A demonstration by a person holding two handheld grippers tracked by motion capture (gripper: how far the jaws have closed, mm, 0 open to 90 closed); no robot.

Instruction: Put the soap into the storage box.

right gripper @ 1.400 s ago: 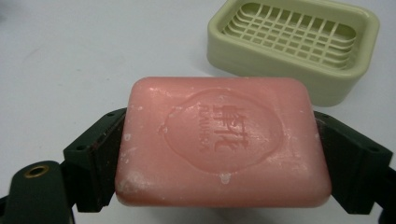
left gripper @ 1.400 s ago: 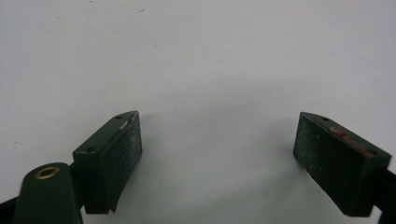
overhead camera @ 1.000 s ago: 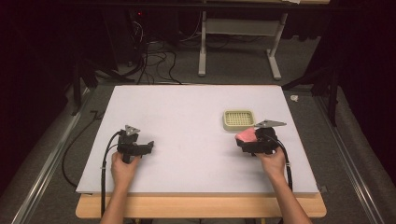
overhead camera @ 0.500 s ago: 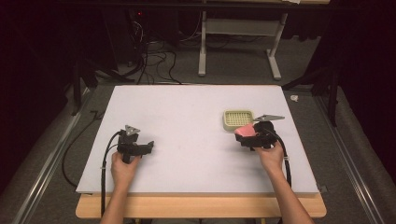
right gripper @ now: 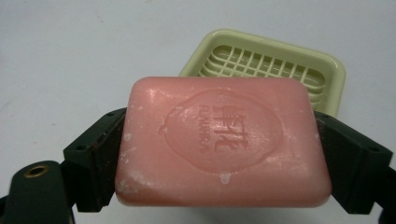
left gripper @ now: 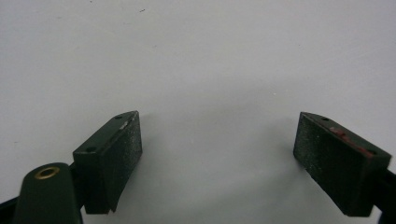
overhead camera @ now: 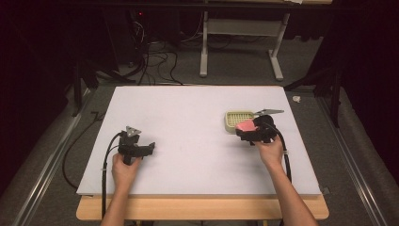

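The pink soap bar (right gripper: 222, 142), just before the soap dish (right gripper: 327, 65), carries embossed letters reading roughly "FLANHRA" beside unreadable characters.

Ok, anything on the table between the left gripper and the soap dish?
No. In the high view, the stretch of white table from the left gripper to the soap dish is bare. The right gripper holds the pink soap right beside the dish.

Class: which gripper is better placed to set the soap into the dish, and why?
Right. The right gripper already clamps the pink soap beside the dish; the left gripper is open, far across the table.
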